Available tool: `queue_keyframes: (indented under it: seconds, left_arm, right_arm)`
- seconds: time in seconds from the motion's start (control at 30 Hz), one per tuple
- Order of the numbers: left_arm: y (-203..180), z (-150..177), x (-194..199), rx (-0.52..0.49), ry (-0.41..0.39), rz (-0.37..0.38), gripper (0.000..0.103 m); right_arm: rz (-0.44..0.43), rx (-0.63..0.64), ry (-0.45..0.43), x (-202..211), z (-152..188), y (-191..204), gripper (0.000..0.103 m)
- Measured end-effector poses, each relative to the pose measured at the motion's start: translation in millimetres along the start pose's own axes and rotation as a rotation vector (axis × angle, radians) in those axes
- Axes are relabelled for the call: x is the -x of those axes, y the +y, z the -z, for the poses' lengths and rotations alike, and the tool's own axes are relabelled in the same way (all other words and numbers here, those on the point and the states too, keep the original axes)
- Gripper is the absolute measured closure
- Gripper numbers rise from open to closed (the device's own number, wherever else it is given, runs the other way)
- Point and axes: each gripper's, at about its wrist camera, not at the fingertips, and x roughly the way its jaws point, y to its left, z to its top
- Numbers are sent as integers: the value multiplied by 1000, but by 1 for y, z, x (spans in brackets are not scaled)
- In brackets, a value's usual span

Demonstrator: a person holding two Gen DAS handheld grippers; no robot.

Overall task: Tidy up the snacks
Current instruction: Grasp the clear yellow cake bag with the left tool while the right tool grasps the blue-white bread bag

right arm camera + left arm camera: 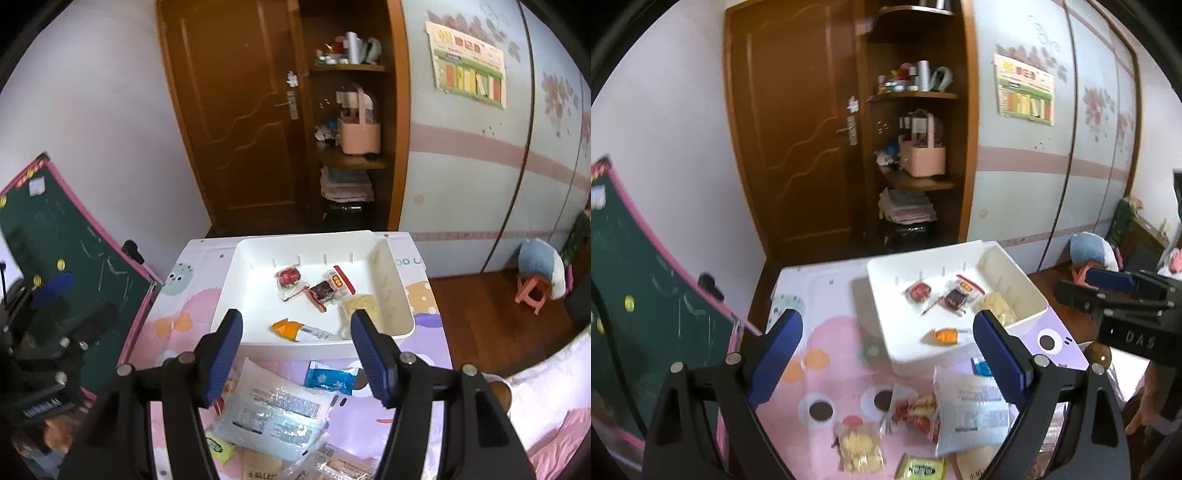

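A white bin (886, 280) (243, 254) stands on a pink cartoon table (827, 354) (424, 402). It holds several snack packets: a red one (918, 291) (289, 277), a dark one (956, 297) (325, 291), a pale one (995, 306) (360, 306) and an orange one (943, 336) (290, 328). Loose packets lie before the bin: a large white-blue packet (971, 410) (273, 410), a small blue one (327, 378), a red-white one (916, 410), a yellow one (857, 446), a green one (919, 469). My left gripper (886, 354) is open and empty above them. My right gripper (295, 354) is open and empty at the bin's near edge, and also shows in the left wrist view (1108, 295).
A green chalkboard with a pink frame (646, 295) (74, 266) leans at the table's left. Behind stand a brown door (798, 129), open shelves with a pink box (923, 158) (358, 136), and a wardrobe (480, 147). A small pink stool (532, 291) stands on the floor at right.
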Motion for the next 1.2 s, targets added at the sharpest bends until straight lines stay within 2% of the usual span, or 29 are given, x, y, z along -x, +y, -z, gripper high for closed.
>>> queue_keyframes:
  seconds: [0.07, 0.17, 0.3, 0.4, 0.47, 0.67, 0.93, 1.2]
  left_arm:
    - [9, 12, 0, 33, 27, -2, 10]
    - [23, 36, -2, 76, 65, -7, 10]
    - [31, 72, -8, 84, 92, -47, 10]
    - [36, 96, -20, 79, 117, -82, 10]
    - [40, 114, -37, 80, 175, -93, 10]
    - [50, 155, -79, 102, 309, -95, 10]
    - [64, 179, -107, 151, 389, -86, 10]
    - [71, 187, -128, 187, 449, -68, 10]
  right_arm:
    - [16, 39, -15, -2, 14, 8, 42]
    - [10, 95, 15, -9, 34, 19, 42]
    - [67, 229, 39, -25, 73, 38, 42]
    - [17, 247, 74, -38, 101, 41, 42]
    - [1, 251, 110, -50, 118, 42, 42]
    - [44, 366, 104, -63, 150, 60, 43]
    - [113, 573, 107, -84, 188, 95, 43]
    - [171, 660, 142, -113, 209, 111, 43]
